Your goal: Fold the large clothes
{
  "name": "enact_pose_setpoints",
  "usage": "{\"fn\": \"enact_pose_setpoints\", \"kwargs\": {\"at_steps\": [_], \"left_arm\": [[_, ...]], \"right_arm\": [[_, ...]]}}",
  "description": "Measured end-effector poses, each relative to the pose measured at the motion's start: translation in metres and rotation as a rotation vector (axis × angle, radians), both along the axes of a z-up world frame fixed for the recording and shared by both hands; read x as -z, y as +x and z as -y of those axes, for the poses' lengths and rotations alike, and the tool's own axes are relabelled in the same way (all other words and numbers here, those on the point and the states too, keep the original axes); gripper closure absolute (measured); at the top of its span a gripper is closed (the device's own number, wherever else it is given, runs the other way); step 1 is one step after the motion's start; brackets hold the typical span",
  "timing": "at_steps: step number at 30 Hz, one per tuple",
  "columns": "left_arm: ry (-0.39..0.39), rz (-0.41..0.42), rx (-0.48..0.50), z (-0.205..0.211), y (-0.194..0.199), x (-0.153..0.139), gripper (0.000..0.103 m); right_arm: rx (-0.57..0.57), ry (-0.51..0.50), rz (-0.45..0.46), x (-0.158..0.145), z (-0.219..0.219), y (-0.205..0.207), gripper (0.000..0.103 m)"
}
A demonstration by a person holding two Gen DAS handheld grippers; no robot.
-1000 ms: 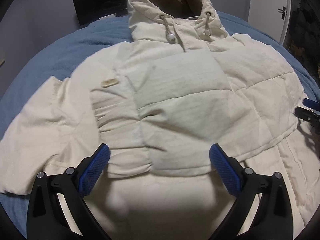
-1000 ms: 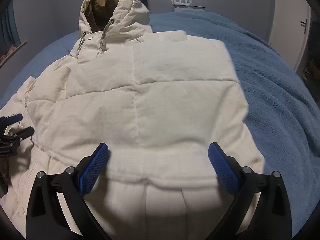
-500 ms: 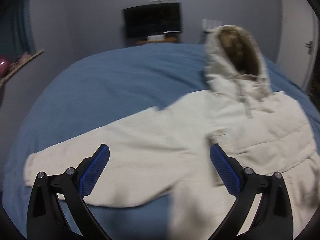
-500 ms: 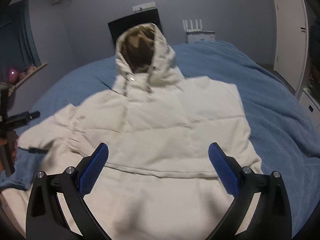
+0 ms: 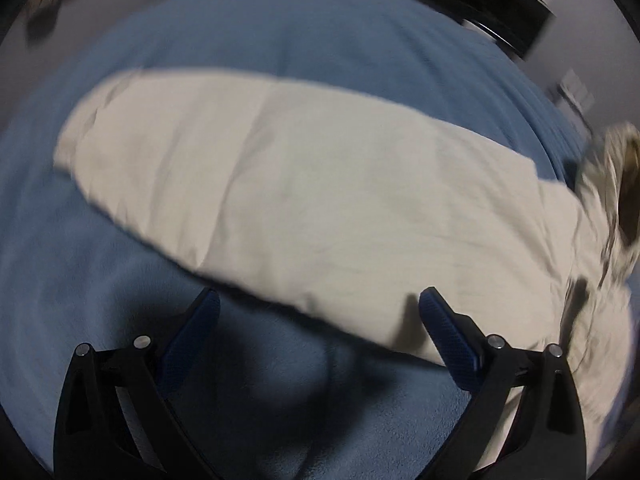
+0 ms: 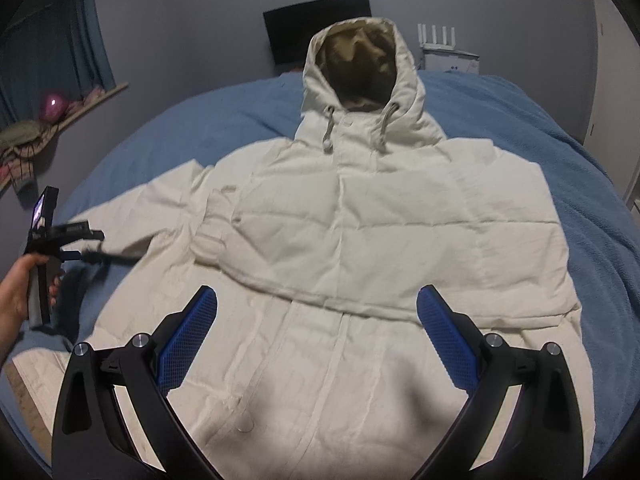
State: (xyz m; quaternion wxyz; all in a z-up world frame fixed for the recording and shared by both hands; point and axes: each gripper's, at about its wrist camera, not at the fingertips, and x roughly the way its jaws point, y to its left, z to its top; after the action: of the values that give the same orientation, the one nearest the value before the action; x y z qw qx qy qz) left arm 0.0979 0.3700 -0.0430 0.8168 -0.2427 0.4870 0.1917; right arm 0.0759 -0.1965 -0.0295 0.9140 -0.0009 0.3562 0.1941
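Note:
A cream hooded jacket [image 6: 360, 232] lies face up on a blue bed, its tan-lined hood [image 6: 360, 64] toward the far wall. The right sleeve is folded in over the body. The left sleeve [image 5: 280, 184] stretches out flat across the blanket. My left gripper [image 5: 320, 320] is open and empty, just short of the sleeve's near edge; the view is blurred. It also shows in the right wrist view [image 6: 80, 244] beside the sleeve. My right gripper [image 6: 316, 320] is open and empty above the jacket's lower front.
The blue blanket [image 6: 580, 152] covers the whole bed. A dark screen [image 6: 288, 36] and a white router [image 6: 440, 40] stand by the far wall. A shelf with clothes and a pink ball [image 6: 52, 106] is at the left.
My left gripper has swung left from the jacket's chest and come down near the outstretched left sleeve. My right gripper has pulled back and risen, so the whole jacket shows.

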Motion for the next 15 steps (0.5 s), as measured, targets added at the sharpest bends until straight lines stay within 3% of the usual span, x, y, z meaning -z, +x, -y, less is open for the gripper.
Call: {"fn": "enact_pose_setpoints", "kwargs": {"at_steps": [4,8,11,13,15], "left_arm": [[-0.153,0.031,-0.08,-0.014,-0.01,0.008,0.014],[-0.113,0.059,-0.056,-0.014,0.0,0.008,0.016],[-0.102,0.112,-0.092,-0.022,0.008,0.013,0.021],[-0.065,0.127,-0.103,-0.02,0.011,0.014,0.038],[0.004,0.142,-0.101,-0.017,0.01,0.01,0.071]], "right_arm": [[-0.005,-0.008,-0.029,0.011,-0.005,0.003,0.007],[-0.011,-0.006,-0.051,0.017,-0.01,0.005,0.007],[-0.016,-0.006,-0.039,0.016,-0.013,0.004,0.007],[-0.019,-0.006,-0.033,0.014,-0.014,0.003,0.007],[-0.024,-0.011,-0.023,0.013,-0.015,0.001,0.007]]}}
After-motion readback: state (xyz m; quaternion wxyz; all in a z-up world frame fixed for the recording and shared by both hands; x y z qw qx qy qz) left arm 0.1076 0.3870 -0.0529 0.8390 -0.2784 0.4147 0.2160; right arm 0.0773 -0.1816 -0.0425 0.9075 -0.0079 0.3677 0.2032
